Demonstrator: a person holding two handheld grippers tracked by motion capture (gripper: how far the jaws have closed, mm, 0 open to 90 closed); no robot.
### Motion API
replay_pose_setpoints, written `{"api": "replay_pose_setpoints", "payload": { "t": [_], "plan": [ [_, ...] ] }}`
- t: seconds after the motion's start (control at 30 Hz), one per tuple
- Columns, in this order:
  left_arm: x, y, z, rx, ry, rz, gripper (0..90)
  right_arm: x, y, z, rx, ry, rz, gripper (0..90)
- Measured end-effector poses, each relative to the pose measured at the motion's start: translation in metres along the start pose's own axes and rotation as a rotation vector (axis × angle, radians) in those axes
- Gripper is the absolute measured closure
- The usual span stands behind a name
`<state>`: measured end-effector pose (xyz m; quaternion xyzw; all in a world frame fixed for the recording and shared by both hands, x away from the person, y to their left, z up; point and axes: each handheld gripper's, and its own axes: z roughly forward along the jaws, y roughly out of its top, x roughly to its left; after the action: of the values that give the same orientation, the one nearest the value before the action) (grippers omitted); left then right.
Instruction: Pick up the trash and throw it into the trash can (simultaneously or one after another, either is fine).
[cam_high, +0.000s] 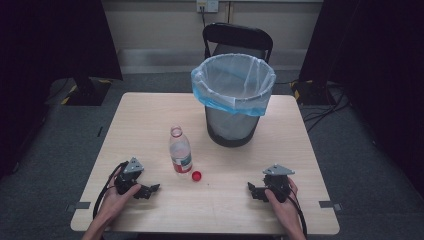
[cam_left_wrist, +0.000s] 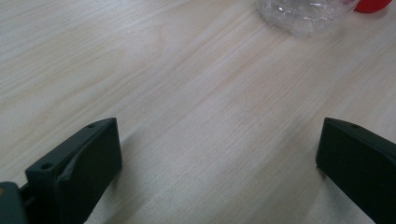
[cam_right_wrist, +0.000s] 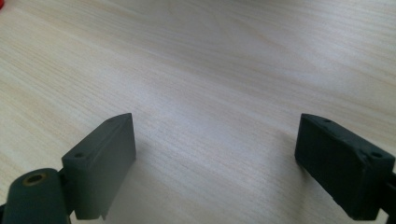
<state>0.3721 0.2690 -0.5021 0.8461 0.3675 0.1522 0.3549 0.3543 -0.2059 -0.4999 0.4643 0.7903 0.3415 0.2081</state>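
Bottle (cam_high: 180, 151): clear, uncapped, upright | red cap (cam_high: 196, 175) beside | both grippers' jaws wide apart, empty

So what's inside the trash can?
The trash can holds a clear bag with a blue edge folded over its rim. The bag looks empty as far as the high view shows, but its very bottom is hidden by the near wall.

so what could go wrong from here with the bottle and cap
The open bottle stands upright and looks empty, so a sideways nudge from the left tool could tip it. The small red cap lies loose beside it and might skid or roll off when pinched. The bin stands close behind, so a lifted bottle could knock its rim.
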Motion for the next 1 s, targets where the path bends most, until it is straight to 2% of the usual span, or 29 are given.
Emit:
{"api": "replay_pose_setpoints", "payload": {
  "t": [0.17, 0.37, 0.4, 0.47, 0.5, 0.6, 0.73, 0.83, 0.9, 0.93, 0.97, 1.0],
  "plan": [
    [0.002, 0.000, -0.001, 0.003, -0.009, 0.016, 0.0, 0.000, 0.000, 0.000, 0.000, 0.000, 0.000, 11.6],
    [0.001, 0.000, -0.001, 0.003, -0.003, 0.011, 0.5, 0.000, 0.000, 0.000, 0.000, 0.000, 0.000, 11.6],
    [0.000, 0.000, -0.001, 0.003, 0.003, -0.002, 1.0, 0.000, 0.000, 0.000, 0.000, 0.000, 0.000, 11.6],
    [0.001, 0.001, -0.001, 0.009, 0.006, 0.006, 1.3, 0.000, 0.000, 0.000, 0.000, 0.000, 0.000, 11.6],
    [0.000, 0.001, -0.002, 0.003, 0.007, -0.002, 2.7, 0.000, 0.000, 0.000, 0.000, 0.000, 0.000, 11.6],
    [-0.001, 0.003, -0.005, -0.004, 0.011, -0.016, 18.0, 0.000, 0.000, 0.000, 0.000, 0.000, 0.000, 11.6],
    [-0.002, 0.005, -0.006, -0.008, 0.009, -0.015, 16.6, 0.000, 0.000, 0.000, 0.000, 0.000, 0.000, 11.6],
    [-0.004, 0.008, -0.009, -0.032, -0.015, -0.029, 16.7, 0.000, 0.000, 0.000, 0.000, 0.000, 0.000, 11.6],
    [-0.007, 0.012, -0.013, -0.064, -0.056, -0.025, 17.5, 0.000, 0.000, 0.000, 0.000, 0.000, 0.000, 11.6],
    [-0.007, 0.012, -0.013, -0.064, -0.056, -0.025, 18.2, 0.000, 0.000, 0.000, 0.000, 0.000, 0.000, 11.6],
    [-0.010, 0.016, -0.015, -0.091, -0.098, -0.027, 18.8, 0.000, 0.000, 0.000, 0.000, 0.000, 0.000, 11.6],
    [-0.010, 0.016, -0.015, -0.091, -0.098, -0.027, 19.0, 0.000, 0.000, 0.000, 0.000, 0.000, 0.000, 11.6]
  ]
}}
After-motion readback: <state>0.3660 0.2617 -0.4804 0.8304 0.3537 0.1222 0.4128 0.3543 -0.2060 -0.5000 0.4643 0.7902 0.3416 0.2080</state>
